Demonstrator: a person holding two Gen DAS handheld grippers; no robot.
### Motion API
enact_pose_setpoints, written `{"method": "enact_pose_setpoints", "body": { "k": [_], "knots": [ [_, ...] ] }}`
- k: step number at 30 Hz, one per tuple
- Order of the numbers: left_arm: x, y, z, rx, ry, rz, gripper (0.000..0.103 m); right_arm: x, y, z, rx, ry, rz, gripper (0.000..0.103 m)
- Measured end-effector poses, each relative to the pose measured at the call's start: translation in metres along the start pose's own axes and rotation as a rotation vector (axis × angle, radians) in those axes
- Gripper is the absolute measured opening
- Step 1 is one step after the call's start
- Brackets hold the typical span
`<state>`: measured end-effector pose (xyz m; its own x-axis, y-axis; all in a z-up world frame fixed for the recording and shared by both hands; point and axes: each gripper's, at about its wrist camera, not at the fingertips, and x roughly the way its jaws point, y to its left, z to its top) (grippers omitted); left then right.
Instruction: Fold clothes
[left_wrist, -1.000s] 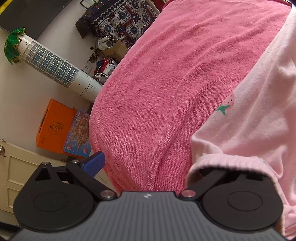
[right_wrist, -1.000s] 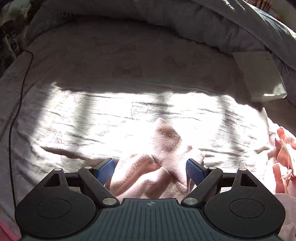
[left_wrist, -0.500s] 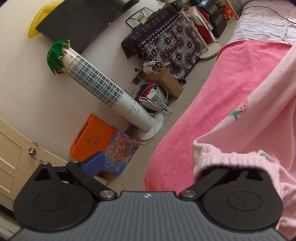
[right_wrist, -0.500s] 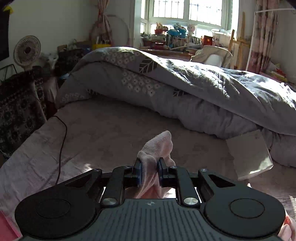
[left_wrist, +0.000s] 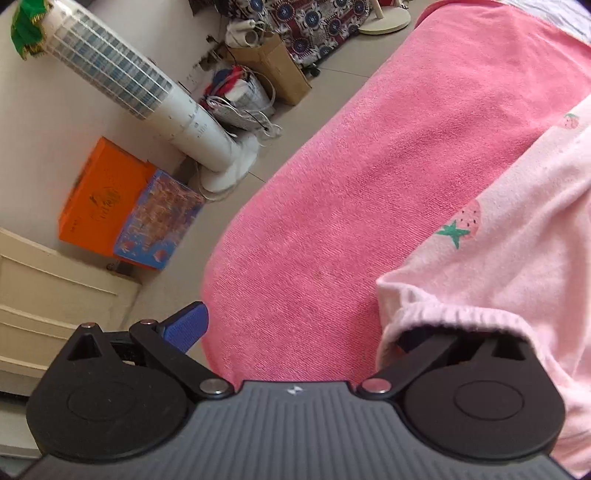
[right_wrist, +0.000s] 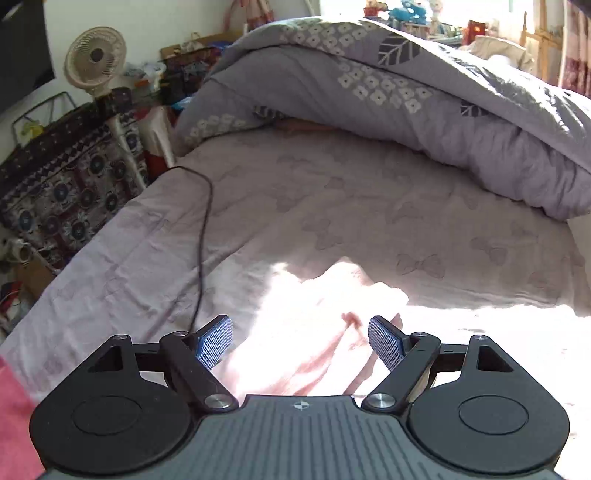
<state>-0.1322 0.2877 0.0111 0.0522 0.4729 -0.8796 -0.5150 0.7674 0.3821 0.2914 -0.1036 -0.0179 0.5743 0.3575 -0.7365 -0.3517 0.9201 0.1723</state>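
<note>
A pale pink garment (left_wrist: 517, 221) with strawberry prints lies on a bright pink towel (left_wrist: 369, 166) that covers the bed end. Its gathered elastic hem (left_wrist: 454, 317) is draped over the right finger of my left gripper (left_wrist: 295, 325), hiding that pad. The left blue pad (left_wrist: 186, 325) stands far off, so the jaws are wide apart. In the right wrist view my right gripper (right_wrist: 299, 328) is opening, with its pads apart. A pale pink cloth (right_wrist: 314, 332) lies in the sunlight on the sheet below and between them, and neither pad presses on it.
A grey flowered duvet (right_wrist: 406, 92) is heaped at the far side of the lilac sheet (right_wrist: 332, 206). A black cable (right_wrist: 203, 229) runs over the sheet's left part. Off the bed stand a white tower fan (left_wrist: 147, 85), an orange box (left_wrist: 99, 192), a cardboard box (left_wrist: 273, 70) and a desk fan (right_wrist: 96, 59).
Half a second ago the right gripper was shut on the pink cloth and held it up. Now its jaws are apart and the cloth lies on the sheet. The left view has swung, hem still over its finger.
</note>
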Motion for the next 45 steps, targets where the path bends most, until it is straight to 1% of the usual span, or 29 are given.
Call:
{"method": "enact_pose_setpoints", "body": {
  "k": [1,4,6,7,8,10,11,13,15,18,19,20,21,22,23,24,26,27,29,30,32,34,35,37,38,41,42,43,45],
  "knots": [
    [0.0,0.006,-0.003,-0.009,0.004,-0.016,0.103,-0.015,0.009,-0.018,-0.031,0.029,0.088,0.081],
    [-0.006,0.02,-0.012,-0.029,0.003,-0.051,0.103,-0.06,0.042,-0.086,-0.163,0.19,0.337,0.081],
    [-0.013,0.027,-0.016,-0.047,-0.001,-0.075,0.103,-0.085,0.062,-0.13,-0.215,0.313,0.464,0.08],
    [-0.015,0.031,-0.019,-0.06,-0.003,-0.094,0.103,-0.096,0.075,-0.154,-0.225,0.379,0.515,0.08],
    [-0.018,0.035,-0.022,-0.07,-0.008,-0.113,0.103,-0.105,0.088,-0.174,-0.244,0.423,0.537,0.08],
    [-0.016,0.039,-0.024,-0.052,-0.018,-0.137,0.103,-0.119,0.113,-0.209,-0.294,0.489,0.56,0.08],
    [-0.015,0.041,-0.025,-0.038,-0.022,-0.147,0.103,-0.127,0.124,-0.222,-0.34,0.487,0.539,0.08],
    [-0.012,0.038,-0.021,0.032,-0.042,-0.153,0.103,-0.145,0.146,-0.243,-0.449,0.448,0.468,0.081],
    [-0.016,0.035,-0.016,0.109,-0.093,-0.157,0.103,-0.172,0.163,-0.253,-0.503,0.382,0.465,0.077],
    [-0.021,0.031,-0.014,0.183,-0.178,-0.189,0.103,-0.215,0.188,-0.264,-0.569,0.277,0.479,0.076],
    [-0.019,0.029,-0.016,0.201,-0.184,-0.189,0.103,-0.23,0.202,-0.271,-0.583,0.272,0.52,0.076],
    [-0.016,0.026,-0.018,0.213,-0.182,-0.181,0.103,-0.24,0.217,-0.279,-0.582,0.292,0.554,0.073],
    [-0.012,0.024,-0.02,0.216,-0.175,-0.175,0.103,-0.248,0.233,-0.287,-0.575,0.316,0.578,0.067],
    [-0.007,0.023,-0.022,0.21,-0.17,-0.177,0.103,-0.253,0.248,-0.294,-0.545,0.34,0.583,0.063],
    [-0.002,0.022,-0.024,0.201,-0.167,-0.18,0.103,-0.257,0.261,-0.301,-0.498,0.351,0.571,0.057],
    [0.001,0.022,-0.027,0.191,-0.173,-0.185,0.103,-0.261,0.274,-0.308,-0.448,0.356,0.554,0.055],
    [0.005,0.023,-0.034,0.18,-0.202,-0.202,0.103,-0.272,0.302,-0.321,-0.375,0.301,0.468,0.055],
    [0.008,0.026,-0.038,0.178,-0.223,-0.213,0.103,-0.277,0.316,-0.328,-0.342,0.267,0.419,0.057],
    [0.014,0.035,-0.041,0.161,-0.245,-0.255,0.103,-0.281,0.343,-0.341,-0.276,0.207,0.289,0.062],
    [0.018,0.039,-0.042,0.152,-0.253,-0.278,0.103,-0.279,0.354,-0.348,-0.261,0.191,0.223,0.062],
    [0.023,0.048,-0.041,0.135,-0.26,-0.322,0.103,-0.273,0.375,-0.362,-0.247,0.171,0.093,0.062],
    [0.025,0.054,-0.04,0.137,-0.271,-0.346,0.103,-0.265,0.391,-0.375,-0.255,0.145,-0.057,0.062],
    [0.025,0.056,-0.04,0.141,-0.276,-0.355,0.103,-0.264,0.391,-0.382,-0.263,0.139,-0.133,0.062],
    [0.023,0.056,-0.042,0.181,-0.302,-0.357,0.103,-0.267,0.385,-0.393,-0.27,0.129,-0.279,0.061],
    [0.021,0.056,-0.043,0.205,-0.317,-0.358,0.103,-0.273,0.378,-0.397,-0.272,0.124,-0.324,0.06],
    [0.008,0.049,-0.055,0.297,-0.369,-0.403,0.103,-0.294,0.357,-0.405,-0.289,0.109,-0.432,0.059],
    [0.001,0.045,-0.061,0.318,-0.383,-0.411,0.103,-0.303,0.354,-0.406,-0.299,0.105,-0.454,0.058],
    [-0.007,0.04,-0.067,0.337,-0.4,-0.412,0.103,-0.311,0.352,-0.406,-0.304,0.103,-0.469,0.057],
    [-0.028,0.031,-0.082,0.381,-0.468,-0.407,0.103,-0.326,0.35,-0.397,-0.306,0.078,-0.523,0.052]
  ]
}}
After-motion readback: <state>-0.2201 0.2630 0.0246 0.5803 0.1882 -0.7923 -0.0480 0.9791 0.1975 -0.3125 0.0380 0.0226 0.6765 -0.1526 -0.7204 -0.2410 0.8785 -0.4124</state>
